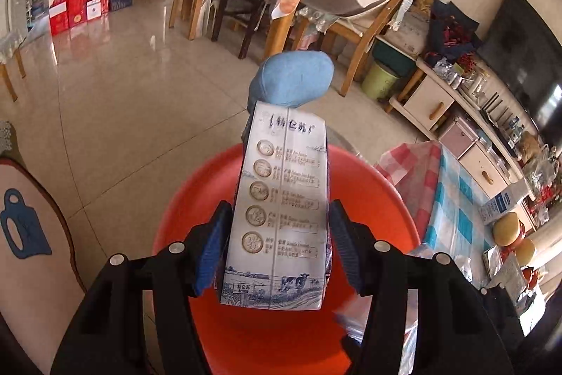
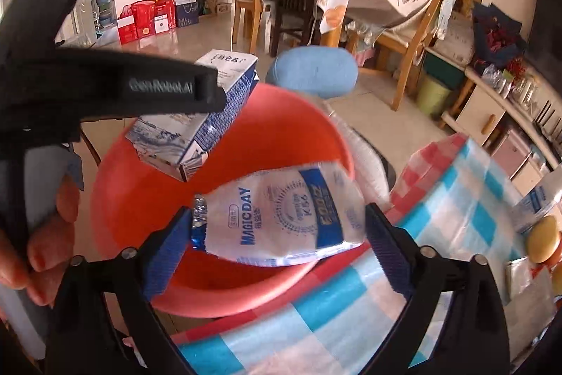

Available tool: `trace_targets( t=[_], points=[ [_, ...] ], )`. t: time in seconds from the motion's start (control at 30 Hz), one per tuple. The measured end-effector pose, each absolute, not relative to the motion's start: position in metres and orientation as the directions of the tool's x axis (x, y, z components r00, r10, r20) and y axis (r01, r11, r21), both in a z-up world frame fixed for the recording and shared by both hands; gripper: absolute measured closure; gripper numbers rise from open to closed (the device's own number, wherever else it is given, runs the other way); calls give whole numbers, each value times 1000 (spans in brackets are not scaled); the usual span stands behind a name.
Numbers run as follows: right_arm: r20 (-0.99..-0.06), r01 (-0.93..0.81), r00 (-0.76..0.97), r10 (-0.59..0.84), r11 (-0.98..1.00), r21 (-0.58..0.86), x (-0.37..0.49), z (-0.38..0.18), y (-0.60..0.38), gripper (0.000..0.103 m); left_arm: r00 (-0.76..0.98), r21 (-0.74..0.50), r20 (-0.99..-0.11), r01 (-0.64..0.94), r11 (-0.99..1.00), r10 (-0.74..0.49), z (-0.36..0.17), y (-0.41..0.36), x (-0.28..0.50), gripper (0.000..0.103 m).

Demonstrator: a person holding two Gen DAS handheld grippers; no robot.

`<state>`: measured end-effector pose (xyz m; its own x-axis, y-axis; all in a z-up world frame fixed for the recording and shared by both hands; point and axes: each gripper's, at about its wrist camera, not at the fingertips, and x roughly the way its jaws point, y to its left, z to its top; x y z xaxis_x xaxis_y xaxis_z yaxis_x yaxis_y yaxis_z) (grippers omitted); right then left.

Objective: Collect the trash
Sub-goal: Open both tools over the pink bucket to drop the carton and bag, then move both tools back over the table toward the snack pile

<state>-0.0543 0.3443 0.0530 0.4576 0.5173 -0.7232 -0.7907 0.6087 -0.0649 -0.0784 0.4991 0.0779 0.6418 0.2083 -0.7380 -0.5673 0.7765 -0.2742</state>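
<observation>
Milk carton (image 1: 281,199), white with blue print and a row of round medals down its face, lengthwise between the fingers of the left gripper (image 1: 280,206), directly above an orange plastic basin (image 1: 368,185). Fingers at a middling spread, blue pads just beside the carton's long sides, a sliver of gap on the right side, no visible squeeze. From the right wrist view, the same carton tilted, far end raised, near corner down over the basin's left part.

Second piece of trash, a flattened white and blue pouch (image 2: 281,220) marked MAGICDAY, crosswise between the fingers of the right gripper (image 2: 277,209), over the near side of the basin. Fingers as wide as possible, crimped foil end of the pouch at the left pad, other end close to the right pad. Pouch slightly blurred, fingers sharp, no sign of a firm grip.

Basin just beside the left edge of a tabletop (image 2: 316,322) under a red, blue and white checked cloth. A person's hand (image 2: 45,234) at the near left. Beyond the basin, a blue cushion (image 1: 295,79), then shiny tiled floor (image 1: 140,111), wooden chairs and a pale green bin (image 1: 381,81) far right.
</observation>
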Motion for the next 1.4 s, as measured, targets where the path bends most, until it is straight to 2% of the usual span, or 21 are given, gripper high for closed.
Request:
trace_targets(
  t=[0.03, 0.07, 0.13, 0.23, 0.4, 0.63, 0.9, 1.13, 1.4],
  points=[
    [-724, -793, 449, 523, 608, -53, -56, 51, 344, 4, 638, -271, -739, -574, 772, 215, 78, 499, -79, 30],
    [-722, -794, 445, 530, 606, -44, -58, 50, 343, 4, 637, -267, -738, -579, 770, 223, 78, 498, -81, 24],
    [-713, -790, 451, 536, 612, -39, -60, 51, 342, 4, 640, -261, -731, -582, 770, 236, 81, 497, -81, 23],
    [-701, -770, 468, 538, 638, -24, -60, 53, 332, 4, 640, -252, -727, -584, 771, 248, 81, 493, -79, 15],
    [-675, -723, 517, 526, 691, -15, -69, 60, 303, 4, 694, -278, -674, -556, 783, 253, 89, 482, -78, 15],
    [-663, -661, 558, 498, 750, 6, -91, 59, 251, 4, 837, -322, -479, -447, 835, 264, 112, 447, -84, 14],
    [-642, -612, 610, 464, 790, -10, -115, 57, 197, 4, 903, -265, -376, -318, 910, 207, 128, 400, -76, 14],
    [-641, -572, 635, 431, 820, -15, -128, 59, 150, 4, 912, -215, -387, -237, 948, 140, 128, 360, -64, 14],
    [-643, -523, 651, 404, 852, 6, -135, 61, 105, 4, 880, -65, -466, -136, 989, 90, 121, 302, -52, 14]
  ],
)
